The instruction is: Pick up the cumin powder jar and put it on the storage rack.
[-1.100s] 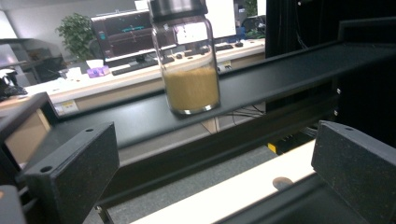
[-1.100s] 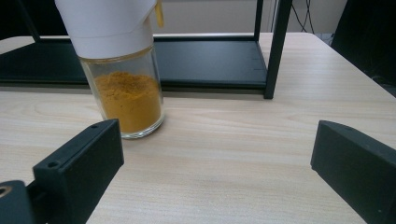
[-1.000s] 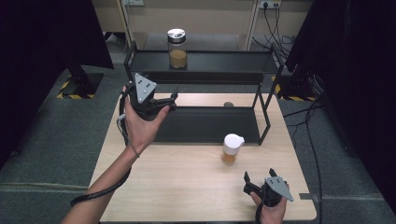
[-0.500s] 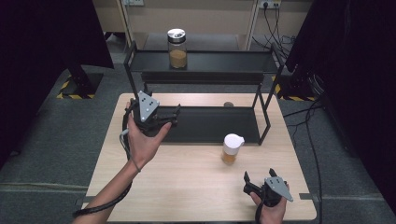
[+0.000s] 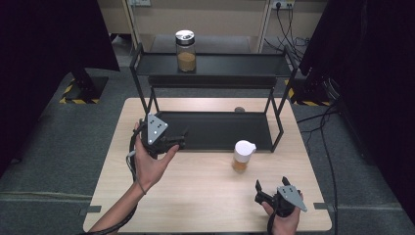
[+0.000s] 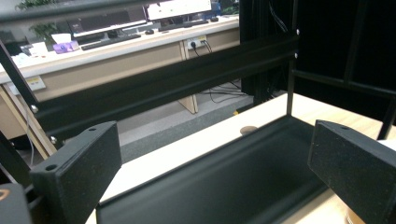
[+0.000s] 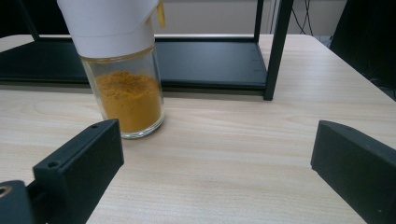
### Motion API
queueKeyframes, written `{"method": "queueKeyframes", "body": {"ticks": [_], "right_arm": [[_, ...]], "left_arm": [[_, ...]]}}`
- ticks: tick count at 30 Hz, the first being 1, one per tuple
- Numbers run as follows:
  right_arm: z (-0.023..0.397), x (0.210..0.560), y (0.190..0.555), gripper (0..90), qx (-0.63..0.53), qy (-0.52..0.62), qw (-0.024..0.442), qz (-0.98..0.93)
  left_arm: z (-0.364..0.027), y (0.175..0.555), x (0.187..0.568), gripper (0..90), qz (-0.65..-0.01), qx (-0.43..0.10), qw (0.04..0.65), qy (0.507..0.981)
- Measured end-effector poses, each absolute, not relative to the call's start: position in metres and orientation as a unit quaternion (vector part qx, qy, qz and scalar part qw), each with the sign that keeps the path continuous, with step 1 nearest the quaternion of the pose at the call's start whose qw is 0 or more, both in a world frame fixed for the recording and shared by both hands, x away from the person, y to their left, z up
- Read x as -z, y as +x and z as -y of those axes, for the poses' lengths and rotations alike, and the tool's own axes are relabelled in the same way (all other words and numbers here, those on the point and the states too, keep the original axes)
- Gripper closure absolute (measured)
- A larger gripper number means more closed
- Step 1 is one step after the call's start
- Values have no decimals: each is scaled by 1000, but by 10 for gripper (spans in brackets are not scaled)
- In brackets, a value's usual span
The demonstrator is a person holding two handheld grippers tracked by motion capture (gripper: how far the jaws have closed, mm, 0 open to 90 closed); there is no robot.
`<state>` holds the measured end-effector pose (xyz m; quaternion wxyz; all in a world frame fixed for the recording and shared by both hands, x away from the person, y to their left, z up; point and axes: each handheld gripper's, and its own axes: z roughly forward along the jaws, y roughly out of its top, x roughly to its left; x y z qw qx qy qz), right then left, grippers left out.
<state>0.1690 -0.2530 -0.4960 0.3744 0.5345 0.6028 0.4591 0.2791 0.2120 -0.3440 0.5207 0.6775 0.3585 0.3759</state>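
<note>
While I held both tools over the tabletop [image 5: 195, 196], this is how things stood.
Left hand-held gripper [image 5: 182, 140]: jaws spread with nothing between them, though they had just been closing a little; it sat at the near left end of the black rack's lower shelf [image 5: 220, 129], pointing along it.
Right hand-held gripper [image 5: 263, 192]: jaws spread and empty, low over the near right corner of the tabletop.
Spice jar [image 5: 242, 156]: white-capped, upright on the tabletop just in front of the lower shelf, apart from both tools.
Right gripper view: orange powder in the spice jar [image 7: 123, 88].
High view: second jar [image 5: 185, 51] on the top shelf.
Left hand [image 5: 151, 164]: palm turned up, forearm angled in from below.
</note>
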Motion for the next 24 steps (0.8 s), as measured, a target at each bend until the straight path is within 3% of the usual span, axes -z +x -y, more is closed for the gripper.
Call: {"method": "queueKeyframes", "body": {"ticks": [24], "right_arm": [[252,496,168,25,-458,533,377,-604]], "left_arm": [[-213,258,423,17,-375,-316,506,710]]}}
